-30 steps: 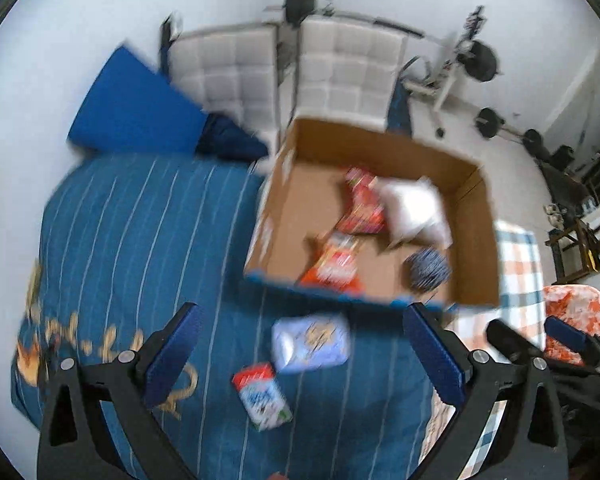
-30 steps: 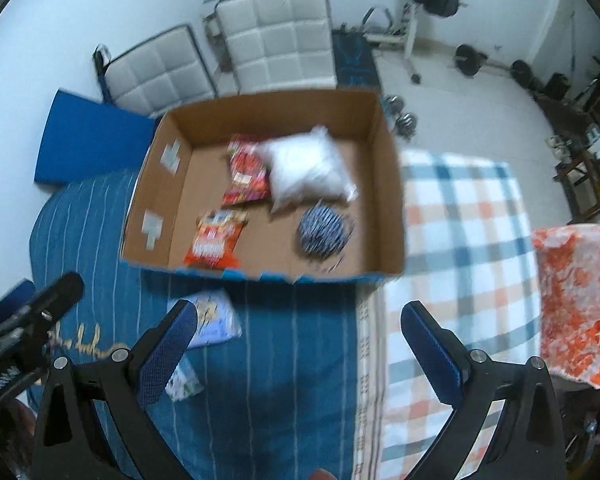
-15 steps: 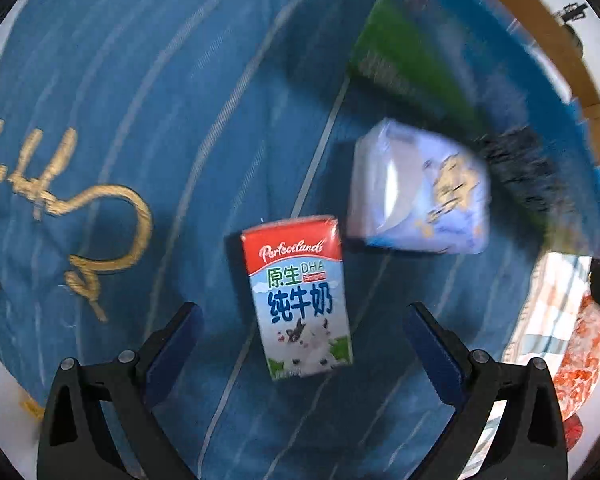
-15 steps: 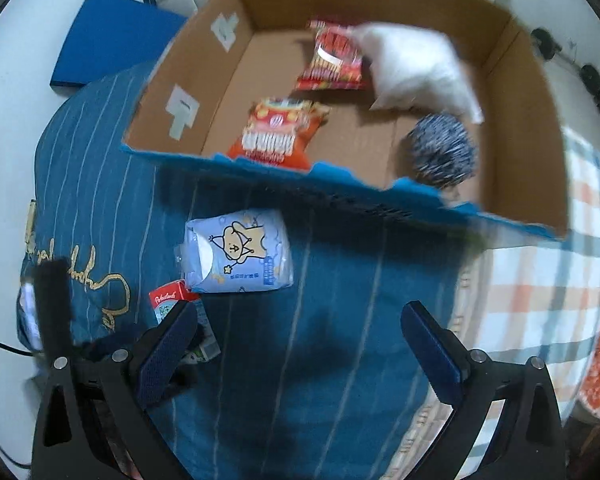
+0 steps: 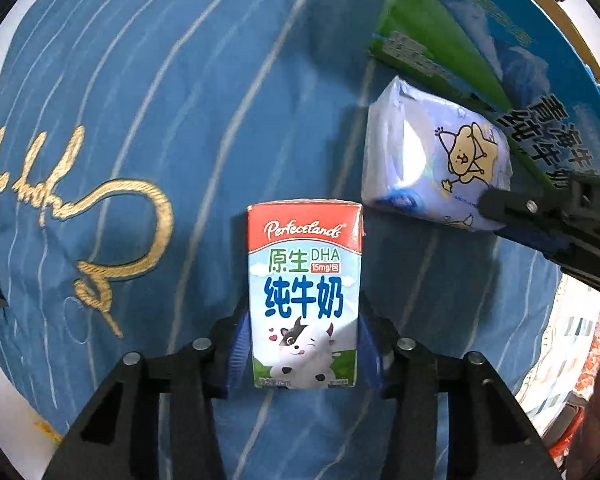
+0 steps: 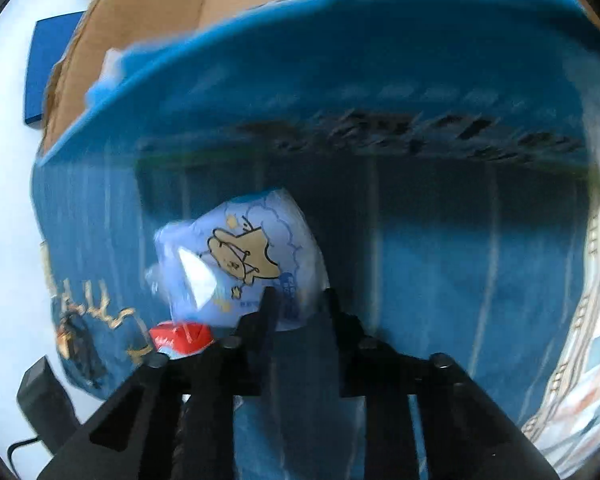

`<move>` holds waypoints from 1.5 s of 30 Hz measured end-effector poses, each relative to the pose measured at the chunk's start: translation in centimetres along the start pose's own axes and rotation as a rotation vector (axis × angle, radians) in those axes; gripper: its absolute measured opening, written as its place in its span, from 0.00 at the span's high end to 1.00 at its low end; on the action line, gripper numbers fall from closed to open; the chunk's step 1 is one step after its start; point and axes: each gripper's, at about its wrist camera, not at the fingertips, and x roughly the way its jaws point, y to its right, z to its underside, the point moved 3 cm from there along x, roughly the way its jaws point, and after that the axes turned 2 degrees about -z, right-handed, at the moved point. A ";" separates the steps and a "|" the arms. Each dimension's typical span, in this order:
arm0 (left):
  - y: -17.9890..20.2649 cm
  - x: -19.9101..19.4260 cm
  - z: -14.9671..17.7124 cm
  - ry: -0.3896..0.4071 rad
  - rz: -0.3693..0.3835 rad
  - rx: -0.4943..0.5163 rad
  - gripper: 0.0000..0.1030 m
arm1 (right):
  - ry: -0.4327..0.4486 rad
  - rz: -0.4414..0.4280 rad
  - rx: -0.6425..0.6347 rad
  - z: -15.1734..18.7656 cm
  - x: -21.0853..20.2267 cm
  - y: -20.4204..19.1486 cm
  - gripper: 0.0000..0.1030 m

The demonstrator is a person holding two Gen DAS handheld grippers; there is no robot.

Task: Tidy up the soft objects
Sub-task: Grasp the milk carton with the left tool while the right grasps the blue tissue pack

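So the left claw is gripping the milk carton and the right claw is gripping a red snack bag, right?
Not quite. The left claw does grip the milk carton, but the right claw is closed on the pale blue tissue pack, not a red snack bag. The right wrist view shows this.

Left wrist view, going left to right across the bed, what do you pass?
Gold embroidery on the bedspread → milk carton, clamped in the left gripper → tissue pack → right gripper, closed on the pack's corner.
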 end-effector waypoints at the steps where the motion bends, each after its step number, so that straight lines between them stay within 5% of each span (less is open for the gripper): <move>1: -0.4 -0.1 0.2 0.003 -0.002 -0.007 0.57 | -0.008 -0.009 -0.005 0.3 -0.1 -0.3 0.87; 7: -2.9 -0.5 0.8 0.018 -0.023 -0.040 0.57 | -0.126 -0.019 -0.215 4.0 -0.3 -4.9 0.82; 9: -3.9 -0.7 1.0 0.024 -0.034 -0.057 0.57 | -0.063 0.114 -0.360 4.1 -1.3 -6.7 0.45; 10: -4.4 -0.7 1.2 0.026 -0.036 -0.067 0.57 | -0.024 0.170 -0.409 3.8 -1.6 -7.3 0.16; 11: -4.8 -0.8 1.3 0.028 -0.035 -0.076 0.57 | 0.005 0.201 -0.444 3.4 -1.8 -7.9 0.10; 22: -6.5 -1.0 1.7 0.030 -0.030 -0.083 0.57 | -0.124 0.396 -0.616 -0.4 6.4 -11.3 0.10; 31: -5.5 -0.6 0.1 0.038 -0.052 -0.061 0.57 | -0.159 0.391 -0.370 -0.2 5.3 -6.3 0.40; 36: -2.9 -0.9 0.8 0.041 -0.025 -0.018 0.57 | -0.130 0.373 -0.206 2.1 2.0 0.2 0.42; 45: 6.4 -0.6 5.3 0.001 0.029 0.216 0.57 | -0.125 0.325 0.006 5.8 -1.0 8.5 0.42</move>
